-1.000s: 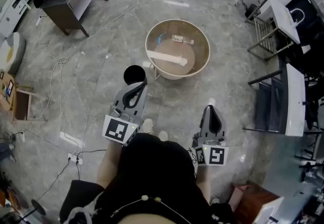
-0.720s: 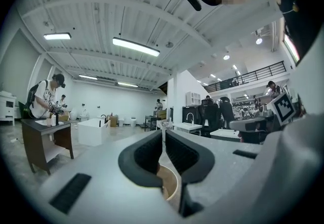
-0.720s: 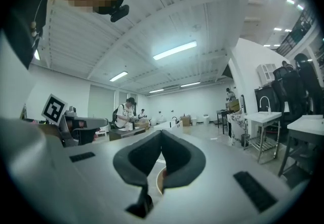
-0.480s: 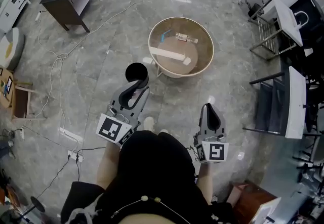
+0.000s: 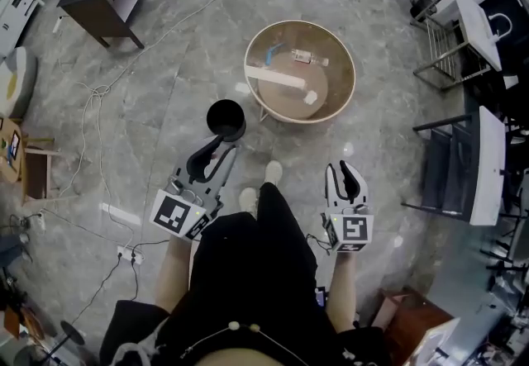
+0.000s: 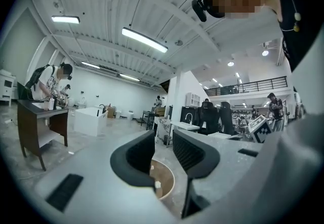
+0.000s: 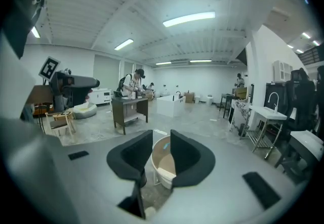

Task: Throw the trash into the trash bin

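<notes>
The trash, a white strip (image 5: 275,77) with small scraps, lies inside the round tan trash bin (image 5: 340,57) on the floor (image 5: 165,67) ahead of you. Your right claw (image 5: 345,168) has just been opening, with nothing between its jaws. Your left claw (image 5: 216,144) is released and empty, near a black cup (image 5: 226,118).

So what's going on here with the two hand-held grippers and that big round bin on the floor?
A person stands facing the bin, a hand-held gripper in each hand. Both are empty: the left hand-held gripper has its jaws apart, and the right hand-held gripper has just been opening its jaws, nothing between them. A white strip and smaller trash lie in the bin. A black cup stands beside it.
</notes>
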Tool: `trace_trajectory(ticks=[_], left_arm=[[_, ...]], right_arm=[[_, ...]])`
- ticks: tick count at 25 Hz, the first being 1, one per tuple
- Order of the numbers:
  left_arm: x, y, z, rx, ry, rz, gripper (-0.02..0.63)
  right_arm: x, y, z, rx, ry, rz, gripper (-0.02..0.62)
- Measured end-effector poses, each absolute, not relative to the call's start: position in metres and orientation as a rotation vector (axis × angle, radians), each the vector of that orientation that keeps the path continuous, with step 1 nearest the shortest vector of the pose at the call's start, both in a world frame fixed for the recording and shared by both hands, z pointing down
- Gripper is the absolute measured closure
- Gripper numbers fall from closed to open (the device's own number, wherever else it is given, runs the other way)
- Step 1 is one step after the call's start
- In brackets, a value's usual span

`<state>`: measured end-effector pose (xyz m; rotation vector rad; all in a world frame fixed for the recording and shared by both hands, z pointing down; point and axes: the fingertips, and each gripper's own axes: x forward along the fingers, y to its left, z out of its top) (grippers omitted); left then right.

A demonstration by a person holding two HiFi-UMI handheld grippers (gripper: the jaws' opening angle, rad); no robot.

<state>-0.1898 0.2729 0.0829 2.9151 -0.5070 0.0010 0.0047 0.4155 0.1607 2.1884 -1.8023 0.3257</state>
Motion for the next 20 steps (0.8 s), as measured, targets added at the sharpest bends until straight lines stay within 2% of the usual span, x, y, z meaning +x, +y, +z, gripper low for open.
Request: trace_trajectory(ticks=[13, 20], left_arm=[[-0.119, 0.200, 0.117, 2.799, -0.536, 0.127, 0.508], [-0.074, 0.161, 0.140, 2.719, -0.620, 0.211, 0.508]], right_arm=[[0.110, 0.313, 0.316, 1.939, -1.649, 0.576, 0.450], [0.165, 0.264, 0.405, 1.817, -1.597, 0.703, 0.465]])
